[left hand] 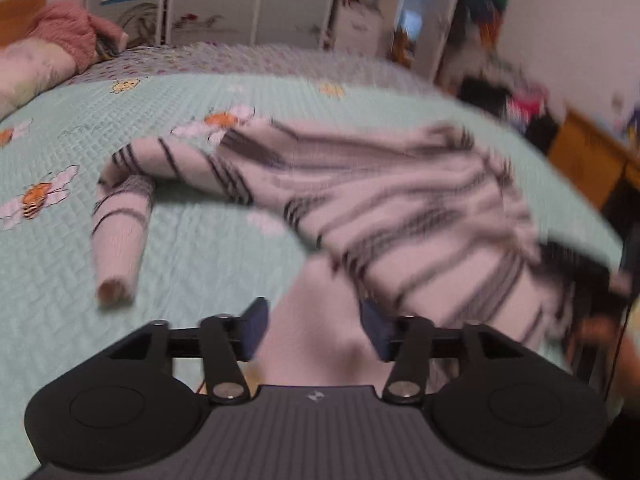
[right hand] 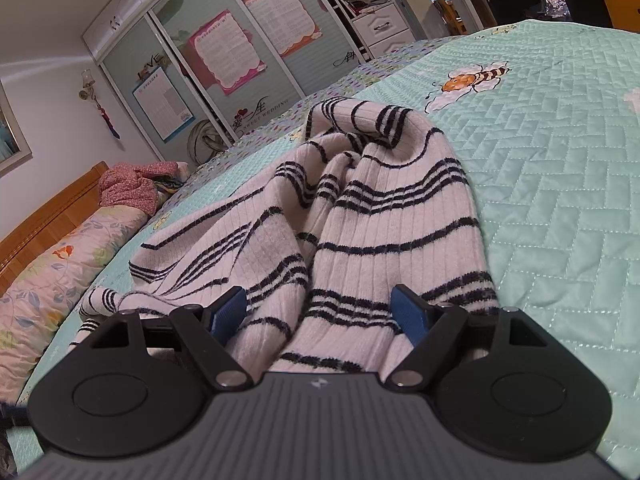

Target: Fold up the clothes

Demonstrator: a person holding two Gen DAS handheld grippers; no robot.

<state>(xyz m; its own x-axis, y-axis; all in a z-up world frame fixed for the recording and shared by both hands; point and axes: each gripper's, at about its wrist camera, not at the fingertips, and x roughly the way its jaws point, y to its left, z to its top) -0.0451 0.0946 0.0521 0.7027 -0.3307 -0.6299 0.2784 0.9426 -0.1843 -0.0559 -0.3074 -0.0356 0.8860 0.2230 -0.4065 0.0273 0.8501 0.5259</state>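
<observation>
**Striped sweater lies rumpled on quilted bed, a gripper at each end**

Nearest the lens in the left wrist view, the left gripper (left hand: 316,328) stands with its blue pads (left hand: 256,330) parted, pale knit fabric lying loose between them and no pad pressing on it. To the left of the striped sweater (left hand: 360,200) one sleeve (left hand: 120,236) trails across the mint bedspread (left hand: 200,260), its cuff towards the camera. The sweater's body heaps up to the right of that sleeve; the view is blurred. In the right wrist view, a floral pillow (right hand: 52,276) and a pink garment (right hand: 128,188) lie left of the sweater by the wooden headboard (right hand: 52,208). The right gripper (right hand: 320,316) has its jaws spread wide, the sweater's striped folds lying between them, apart from both pads. A printed bee (right hand: 472,80) marks the bedspread to the sweater's right.
</observation>
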